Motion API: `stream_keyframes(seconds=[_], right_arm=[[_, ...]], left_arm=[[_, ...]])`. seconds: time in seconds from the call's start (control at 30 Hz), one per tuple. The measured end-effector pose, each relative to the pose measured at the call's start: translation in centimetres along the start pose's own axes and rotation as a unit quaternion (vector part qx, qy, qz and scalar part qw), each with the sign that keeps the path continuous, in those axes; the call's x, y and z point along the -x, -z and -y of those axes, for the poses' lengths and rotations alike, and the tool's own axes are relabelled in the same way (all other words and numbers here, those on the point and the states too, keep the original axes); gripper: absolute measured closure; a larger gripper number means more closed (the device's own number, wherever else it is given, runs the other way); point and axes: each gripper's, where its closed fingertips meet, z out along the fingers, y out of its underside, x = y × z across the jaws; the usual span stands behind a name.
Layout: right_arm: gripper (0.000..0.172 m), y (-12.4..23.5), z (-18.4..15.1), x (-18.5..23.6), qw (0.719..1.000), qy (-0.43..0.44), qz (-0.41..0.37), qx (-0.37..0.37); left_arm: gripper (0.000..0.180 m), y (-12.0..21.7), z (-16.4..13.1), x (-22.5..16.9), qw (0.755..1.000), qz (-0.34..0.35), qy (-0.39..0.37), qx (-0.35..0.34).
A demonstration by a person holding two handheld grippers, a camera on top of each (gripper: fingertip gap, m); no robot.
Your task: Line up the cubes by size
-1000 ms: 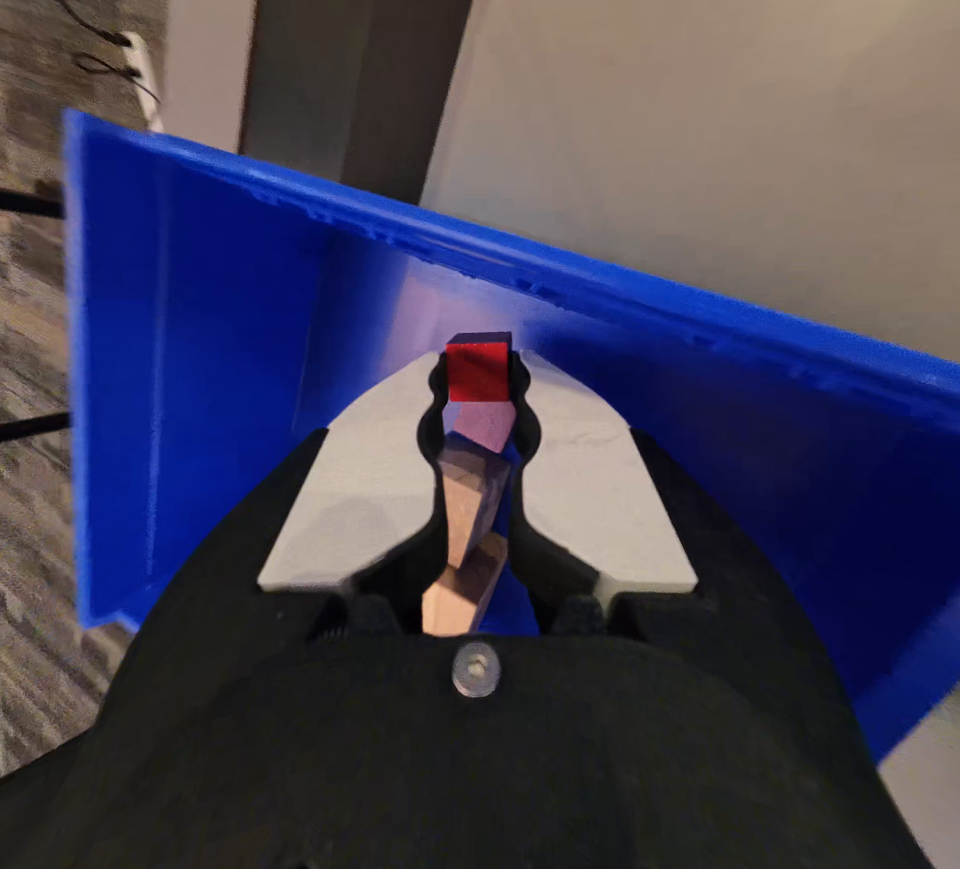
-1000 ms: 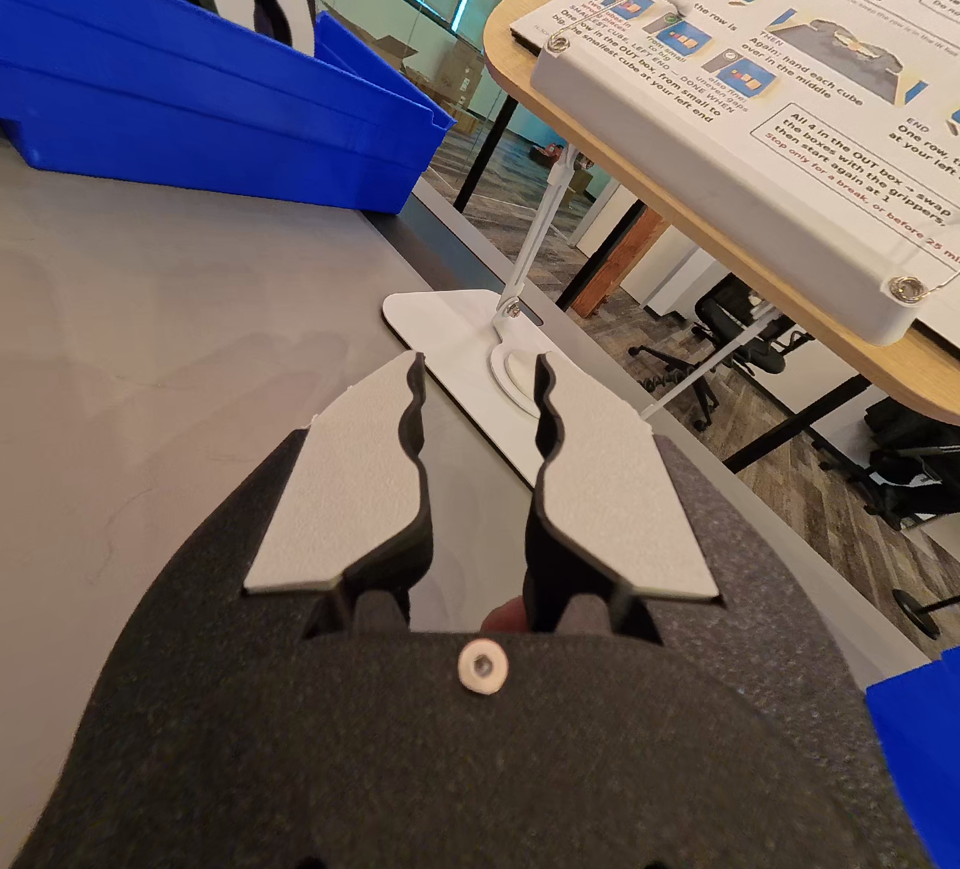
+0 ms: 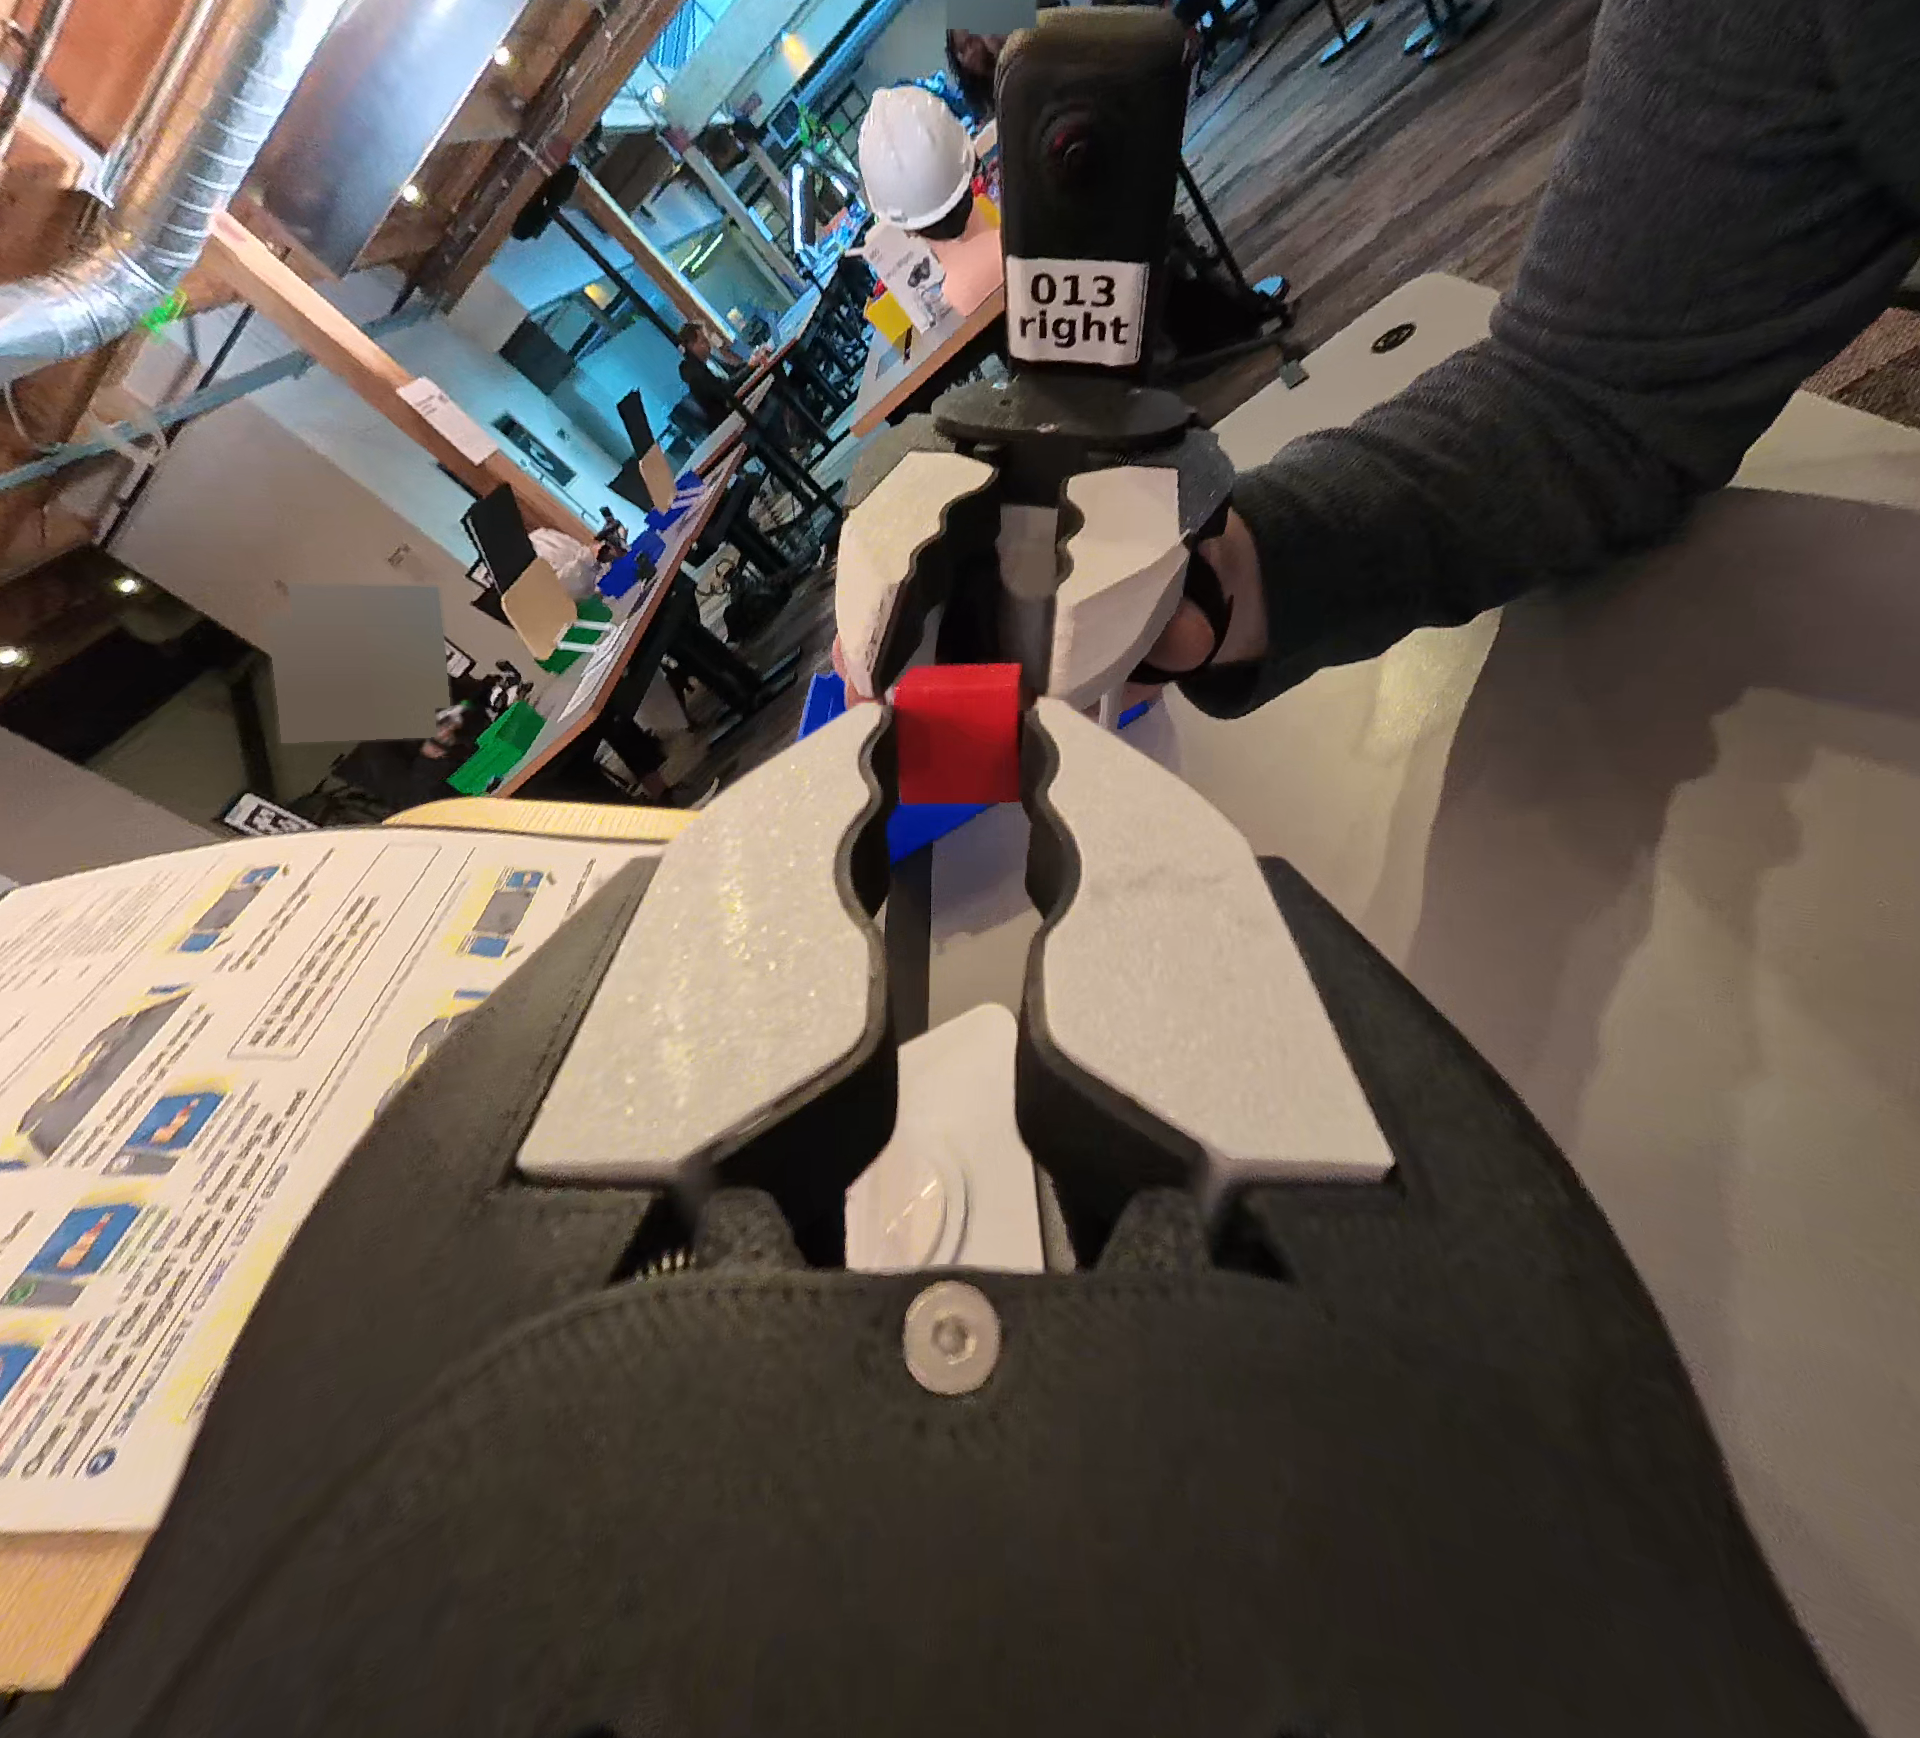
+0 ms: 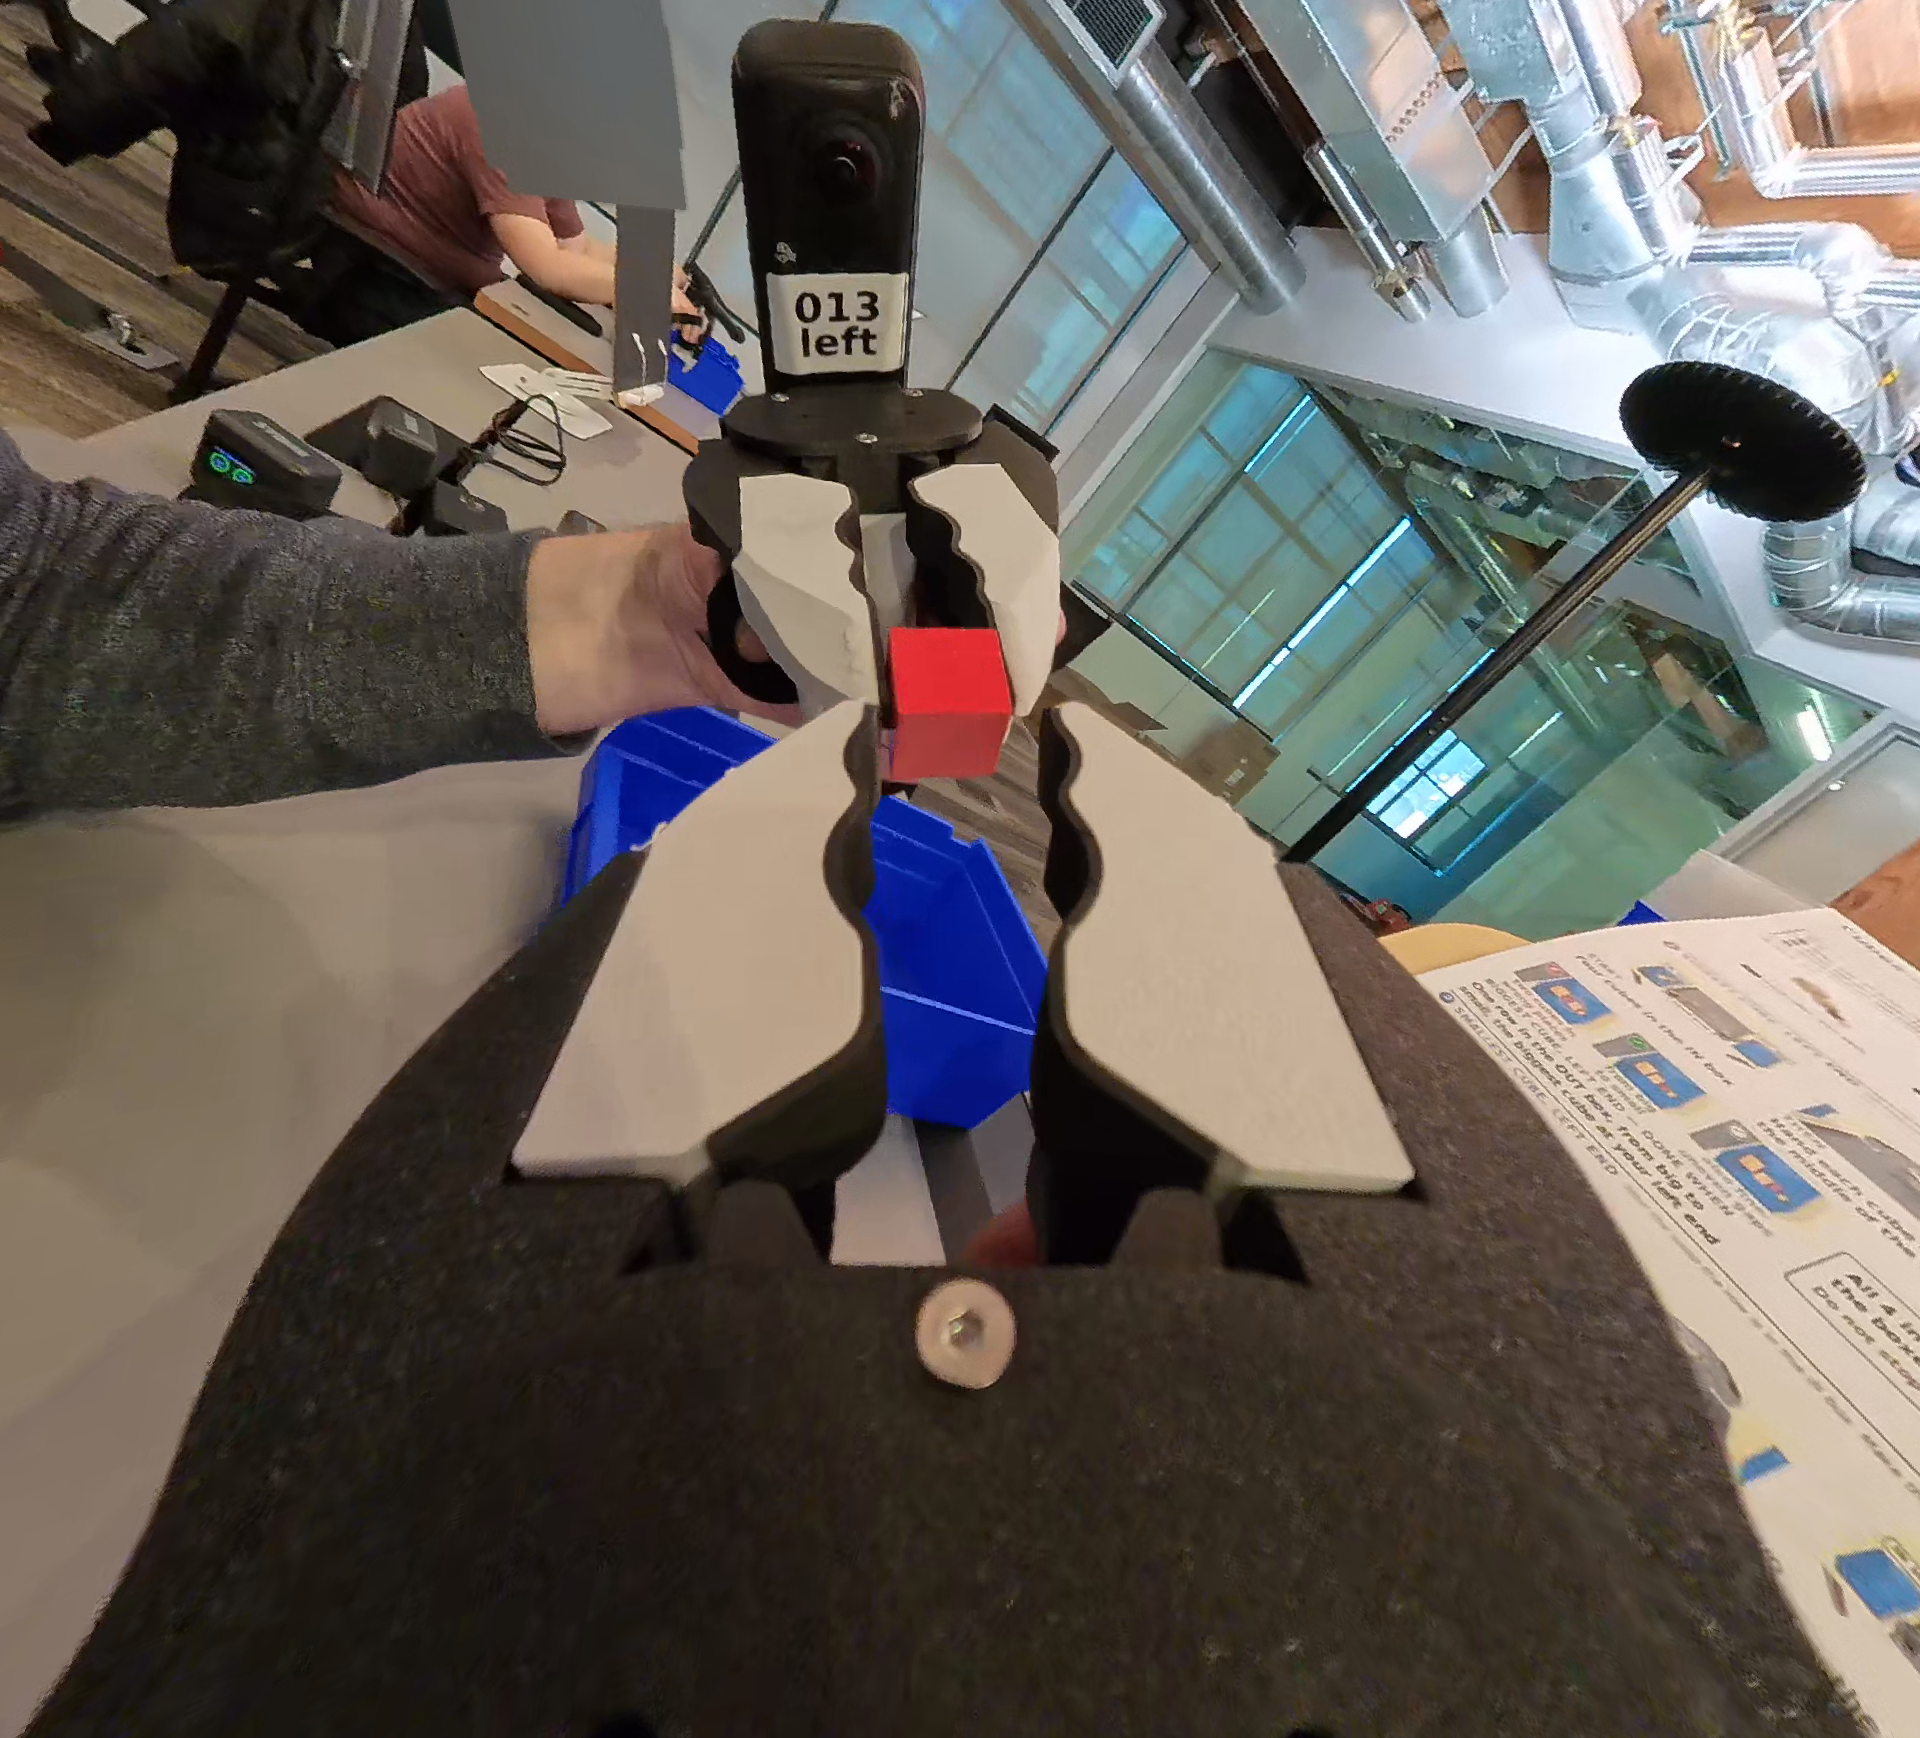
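My left gripper [image 3: 958, 732] is shut on a small red cube [image 3: 956, 738] and holds it in mid-air above the table. Both pads press on the cube's sides. My right gripper [image 4: 956, 727] faces it head-on, its fingers on either side of the same red cube [image 4: 945, 712]. A gap shows between the cube and one right fingertip [image 4: 1060, 743], so the right gripper counts as open. The left gripper also shows in the right wrist view [image 4: 940, 691], and the right gripper in the left wrist view [image 3: 966, 680].
A blue bin [image 4: 935, 992] sits on the grey table [image 4: 208, 961] below the grippers. An instruction sheet on a board [image 3: 208, 1065] stands beside them and also shows in the right wrist view [image 4: 1714, 1117]. A grey sleeve [image 3: 1558, 441] reaches in. People sit at desks behind.
My left gripper has lifted the red cube out of the blue bin and turned to face the right gripper. The right gripper has swung round and narrowed its jaws around the cube.
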Motion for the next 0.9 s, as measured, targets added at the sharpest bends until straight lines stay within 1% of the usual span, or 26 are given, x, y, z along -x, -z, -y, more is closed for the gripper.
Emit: stream_keyframes(seconds=[0.2,0.3,0.53,0.9], right_arm=[[0.145,0.4,0.5,0.2,1.000,-0.006,0.014,-0.011],[0.150,0.4,0.7,0.6,0.999,-0.015,0.028,-0.020],[0.151,0.5,1.0,1.1,0.998,-0.022,0.043,-0.029],[0.152,0.7,1.3,1.0,0.999,-0.011,0.042,-0.027]], left_arm=[[0.159,-0.3,0.7,-0.4,1.000,-0.012,0.005,-0.027],[0.159,-0.4,0.8,-0.6,0.999,-0.018,0.008,-0.033],[0.160,-0.3,1.2,-1.0,0.999,-0.027,0.007,-0.040],[0.159,-0.4,1.3,-1.0,0.999,-0.023,0.002,-0.036]])
